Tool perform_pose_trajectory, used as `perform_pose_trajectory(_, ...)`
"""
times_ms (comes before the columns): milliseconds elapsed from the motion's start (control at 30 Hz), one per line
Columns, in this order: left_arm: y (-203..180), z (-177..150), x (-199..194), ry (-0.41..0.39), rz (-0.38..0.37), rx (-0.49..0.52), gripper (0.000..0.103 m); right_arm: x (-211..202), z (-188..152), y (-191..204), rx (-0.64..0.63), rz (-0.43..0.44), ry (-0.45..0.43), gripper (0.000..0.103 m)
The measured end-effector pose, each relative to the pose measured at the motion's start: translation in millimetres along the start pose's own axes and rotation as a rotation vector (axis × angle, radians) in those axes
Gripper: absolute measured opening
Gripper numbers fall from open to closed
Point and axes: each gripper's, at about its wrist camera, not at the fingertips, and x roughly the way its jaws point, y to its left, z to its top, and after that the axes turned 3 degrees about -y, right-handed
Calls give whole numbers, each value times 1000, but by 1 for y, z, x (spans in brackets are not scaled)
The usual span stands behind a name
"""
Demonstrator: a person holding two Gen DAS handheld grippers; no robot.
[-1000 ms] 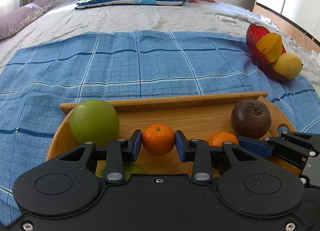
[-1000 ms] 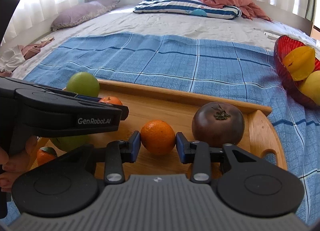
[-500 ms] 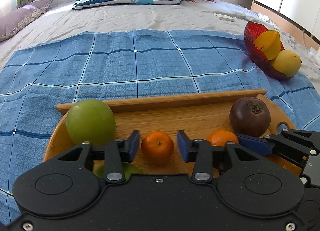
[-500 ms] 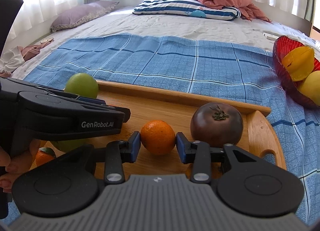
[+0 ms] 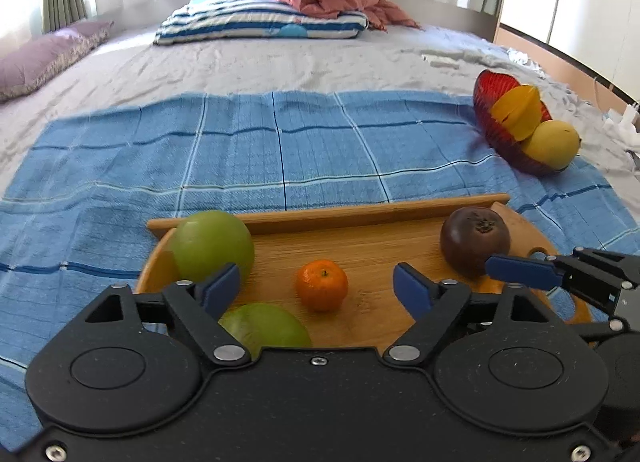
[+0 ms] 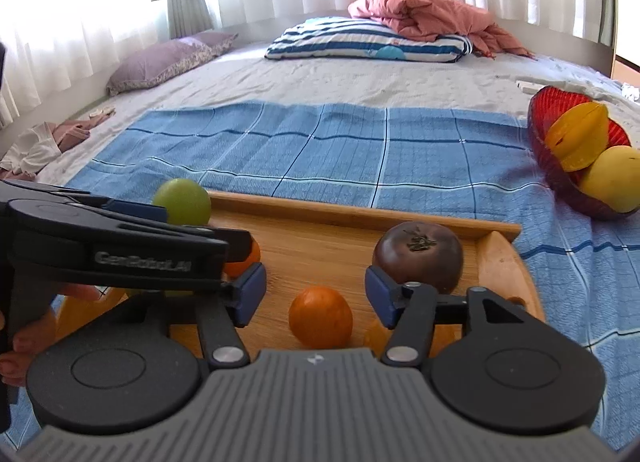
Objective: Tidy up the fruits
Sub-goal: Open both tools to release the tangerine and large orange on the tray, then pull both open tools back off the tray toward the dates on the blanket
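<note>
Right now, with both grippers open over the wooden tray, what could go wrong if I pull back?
1. The small orange tangerine sits loose between the left gripper fingers; a nudge could roll it.
2. The right gripper pad sits right by the dark purple round fruit and may bump it.
3. The two grippers are crowded over the wooden tray and could collide.
</note>
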Motion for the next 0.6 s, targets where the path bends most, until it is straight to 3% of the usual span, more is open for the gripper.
perform_pose_trajectory(267,-8,-9,-34,-65,18,62,91,-22,-8,-1,-15,-16,-46,86)
perform_pose_trajectory(600,-13,-28,-65,-114,-2,61,94,-44,-21,-3,-16,-27,-77,90)
